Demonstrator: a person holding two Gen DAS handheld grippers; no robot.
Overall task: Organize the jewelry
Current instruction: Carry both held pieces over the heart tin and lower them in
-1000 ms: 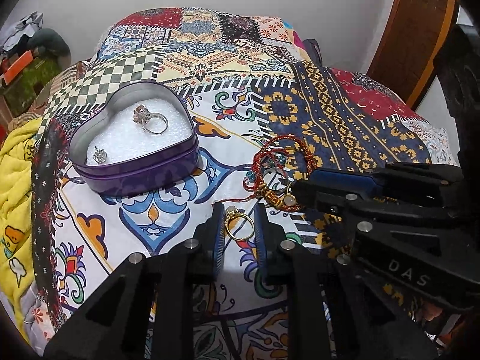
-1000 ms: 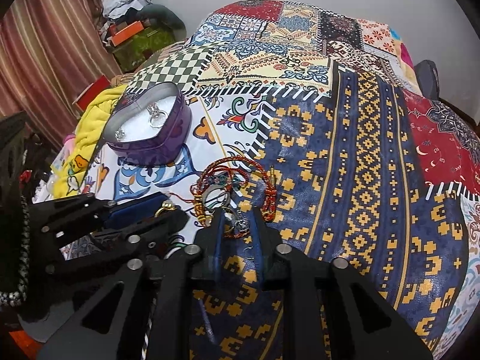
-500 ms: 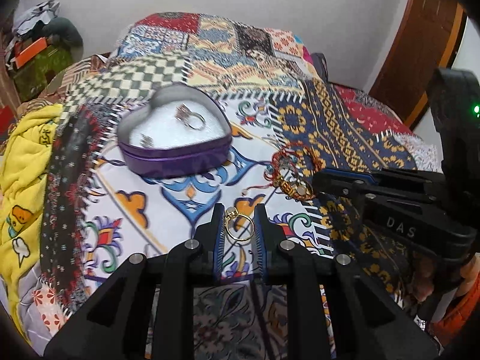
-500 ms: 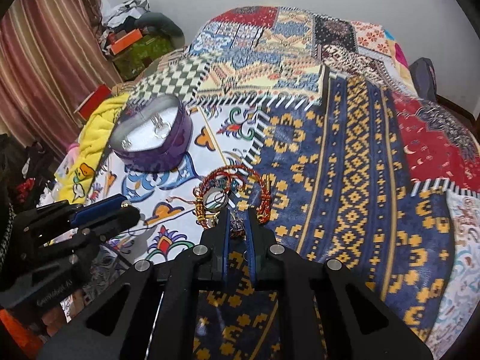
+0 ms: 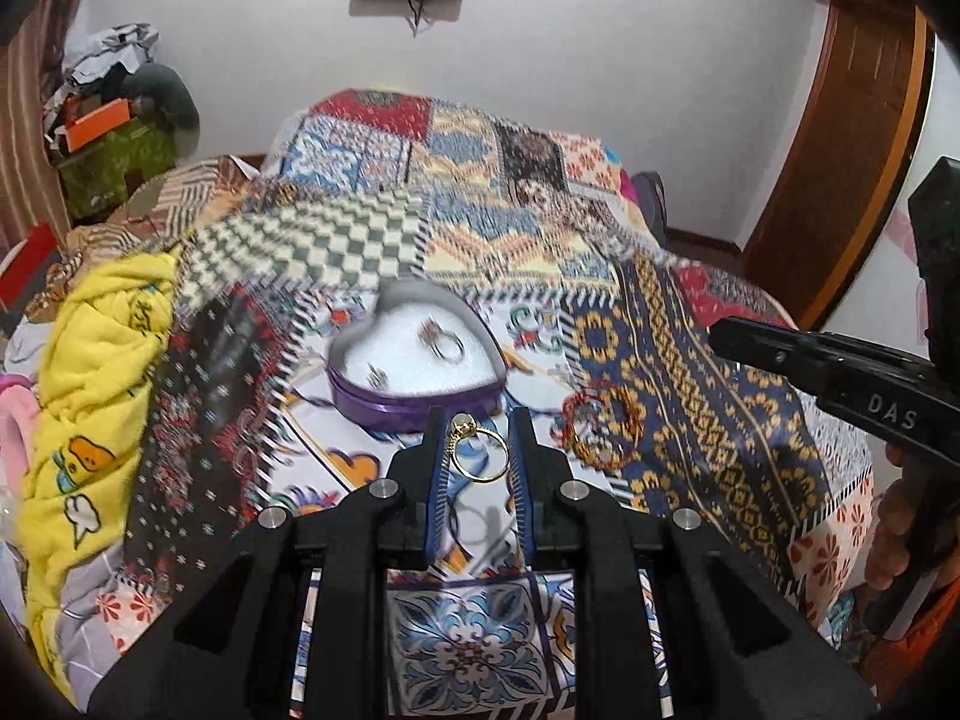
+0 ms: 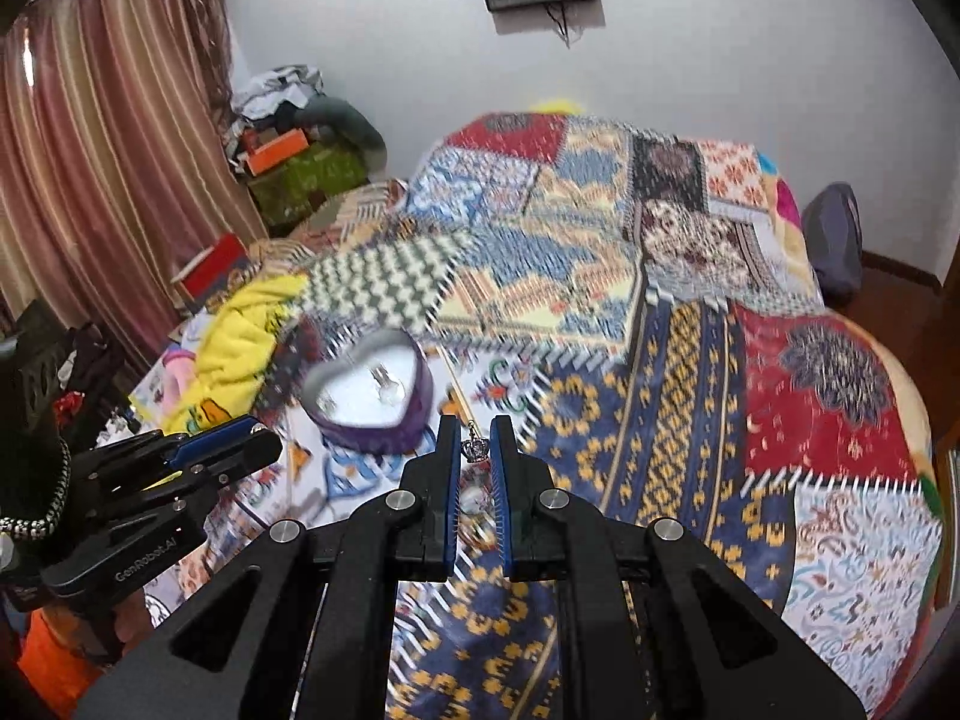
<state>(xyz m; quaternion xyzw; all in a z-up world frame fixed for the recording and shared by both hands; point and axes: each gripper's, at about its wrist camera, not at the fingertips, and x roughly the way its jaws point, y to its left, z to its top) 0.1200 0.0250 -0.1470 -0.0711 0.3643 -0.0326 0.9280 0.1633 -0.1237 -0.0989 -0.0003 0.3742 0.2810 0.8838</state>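
Two rings already sit in the purple heart box [image 5: 414,396] far ahead of you. Your left gripper [image 5: 478,450] pinches a gold ring [image 5: 480,456]; your right gripper [image 6: 475,450] pinches a small silver charm [image 6: 476,449]. The red bracelets [image 5: 603,429] wait on the bed to the right.

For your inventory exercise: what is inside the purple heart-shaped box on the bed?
The heart-shaped box holds a silver ring and a smaller silver piece on white padding. Anything beneath the padding is hidden.
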